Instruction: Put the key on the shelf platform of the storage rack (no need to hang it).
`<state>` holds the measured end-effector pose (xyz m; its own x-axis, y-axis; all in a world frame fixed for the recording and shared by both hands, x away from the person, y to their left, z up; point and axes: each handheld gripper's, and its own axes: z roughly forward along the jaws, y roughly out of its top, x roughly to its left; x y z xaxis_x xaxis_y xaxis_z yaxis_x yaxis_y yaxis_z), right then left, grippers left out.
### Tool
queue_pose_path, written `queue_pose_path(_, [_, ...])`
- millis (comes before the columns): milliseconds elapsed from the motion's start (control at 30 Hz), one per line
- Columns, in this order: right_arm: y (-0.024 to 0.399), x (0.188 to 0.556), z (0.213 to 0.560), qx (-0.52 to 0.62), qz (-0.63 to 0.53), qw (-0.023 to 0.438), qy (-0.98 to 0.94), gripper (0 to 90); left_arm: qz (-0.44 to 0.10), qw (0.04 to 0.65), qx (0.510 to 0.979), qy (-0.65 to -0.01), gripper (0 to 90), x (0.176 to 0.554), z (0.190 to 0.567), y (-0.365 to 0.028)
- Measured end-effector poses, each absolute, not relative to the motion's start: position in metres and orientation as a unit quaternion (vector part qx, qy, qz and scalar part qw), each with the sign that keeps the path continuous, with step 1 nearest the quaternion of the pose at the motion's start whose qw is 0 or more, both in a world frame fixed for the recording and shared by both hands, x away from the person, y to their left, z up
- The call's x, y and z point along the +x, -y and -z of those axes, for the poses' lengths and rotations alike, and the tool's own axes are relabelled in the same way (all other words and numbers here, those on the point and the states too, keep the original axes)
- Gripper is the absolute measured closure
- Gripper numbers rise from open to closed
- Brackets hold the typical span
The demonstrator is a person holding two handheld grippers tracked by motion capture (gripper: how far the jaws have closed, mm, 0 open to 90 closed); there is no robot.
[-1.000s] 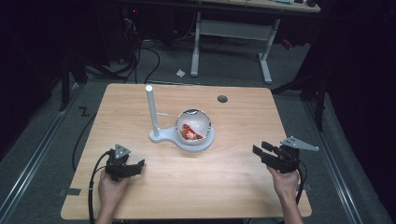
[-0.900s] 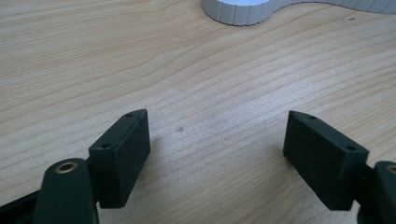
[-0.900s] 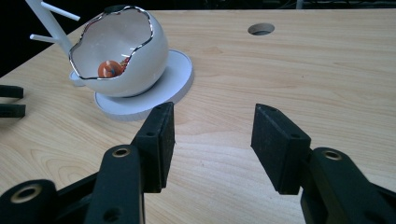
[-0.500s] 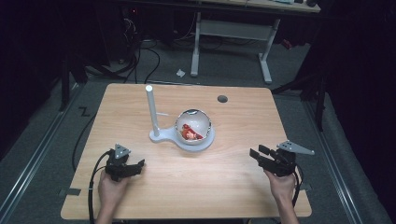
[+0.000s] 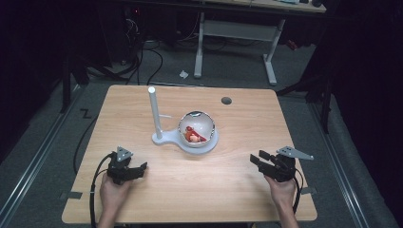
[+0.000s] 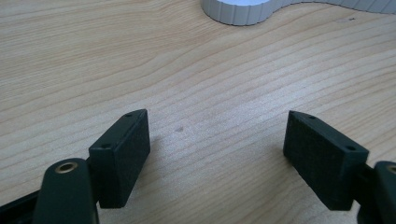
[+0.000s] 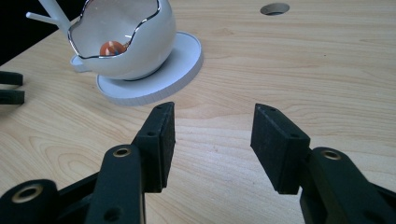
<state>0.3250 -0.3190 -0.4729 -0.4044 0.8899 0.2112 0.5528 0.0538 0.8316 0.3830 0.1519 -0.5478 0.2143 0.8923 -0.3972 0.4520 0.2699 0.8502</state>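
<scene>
Left gripper [image 5: 141, 167]: jaws wide apart, empty, low over worktop [image 5: 228, 190].
Right gripper [image 5: 255, 158]: jaws apart, empty.
Bowl [image 7: 126, 42]: ahead-left of right gripper, on white stand [image 7: 182, 60].

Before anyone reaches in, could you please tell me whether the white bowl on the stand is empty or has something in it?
Not empty: the bowl holds something red and orange, seen through its opening in the high and right gripper views. What it is cannot be told.
</scene>
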Motion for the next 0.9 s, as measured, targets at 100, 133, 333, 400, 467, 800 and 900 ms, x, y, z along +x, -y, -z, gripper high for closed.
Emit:
queue_pose_path(100, [0.316,0.326,0.480,0.516,-0.453,0.181,-0.704,50.2,-0.206,0.533,0.568,-0.592,23.1,0.383,0.548,-0.152])
queue_pose_path(133, [0.316,0.327,0.481,0.514,-0.453,0.182,-0.706,50.3,-0.206,0.534,0.568,-0.592,23.1,0.383,0.548,-0.152])
queue_pose_path(333, [0.312,0.327,0.489,0.515,-0.450,0.182,-0.707,50.2,-0.206,0.534,0.568,-0.592,23.1,0.383,0.548,-0.152])
queue_pose_path(400, [0.310,0.328,0.490,0.517,-0.449,0.178,-0.707,50.2,-0.206,0.533,0.568,-0.592,23.1,0.383,0.548,-0.152])
queue_pose_path(467, [0.310,0.329,0.492,0.514,-0.448,0.181,-0.709,50.2,-0.206,0.534,0.568,-0.592,23.1,0.383,0.548,-0.152])
queue_pose_path(800, [0.302,0.332,0.506,0.515,-0.435,0.185,-0.714,48.7,-0.207,0.533,0.568,-0.592,23.1,0.383,0.548,-0.152])
queue_pose_path(900, [0.300,0.333,0.510,0.515,-0.430,0.188,-0.718,48.1,-0.207,0.534,0.568,-0.592,23.1,0.383,0.548,-0.152])
